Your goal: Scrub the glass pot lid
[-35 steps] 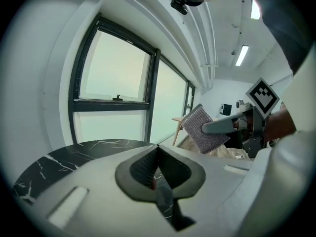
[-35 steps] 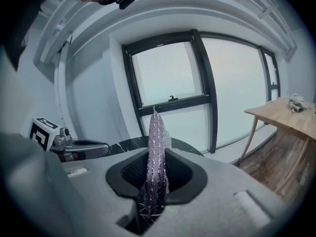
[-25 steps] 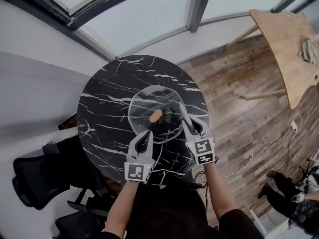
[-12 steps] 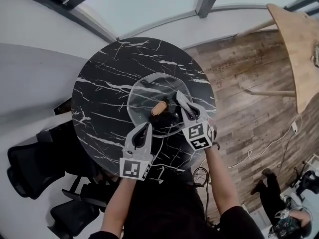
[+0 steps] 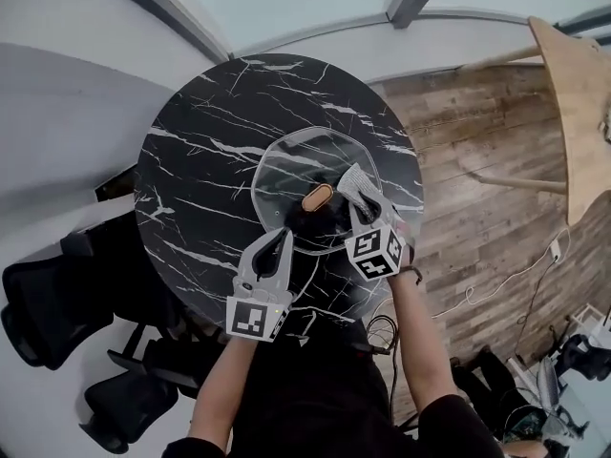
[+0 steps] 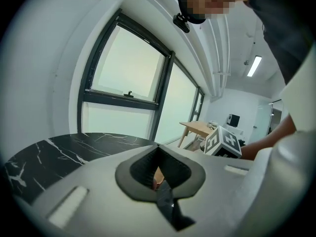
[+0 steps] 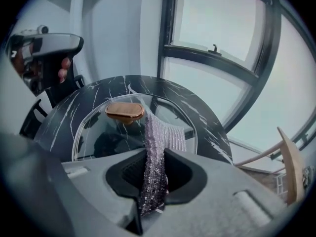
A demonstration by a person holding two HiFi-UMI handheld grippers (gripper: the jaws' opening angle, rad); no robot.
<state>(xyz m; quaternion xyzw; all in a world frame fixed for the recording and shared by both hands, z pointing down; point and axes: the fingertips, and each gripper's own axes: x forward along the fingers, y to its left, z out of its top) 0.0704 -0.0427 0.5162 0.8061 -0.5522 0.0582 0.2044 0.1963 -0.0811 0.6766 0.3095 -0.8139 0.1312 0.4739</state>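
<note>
Position: the glass pot lid (image 5: 296,175) is seen knob-up on the black marble counter (image 5: 205,141), toward the counter's near edge and right of centre. Whether its near rim is lifted off the counter cannot be told.

The left tool (image 5: 277,244) is closed. In the left gripper view its jaws are drawn together on a thin dark edge, judged to be the lid's near rim, so the lid is taken as braced.

The right tool (image 5: 361,203) is clamped on a silver scouring cloth (image 7: 157,147). The cloth's free end is laid on the glass just beside the copper-coloured knob (image 7: 124,111), on the side toward the counter's right edge.

Progress: scrubbing is judged to be under way, since brace, grip and cloth contact are all in place. No water, foam or soil can be made out on the glass, so how much has been cleaned cannot be told. Only the patch by the knob is covered by the cloth.

Judged left to do: the rest of the top face, the band along the rim and the ring round the knob. The underside is not exposed, so a flip would be needed if it is to be scrubbed too
</note>
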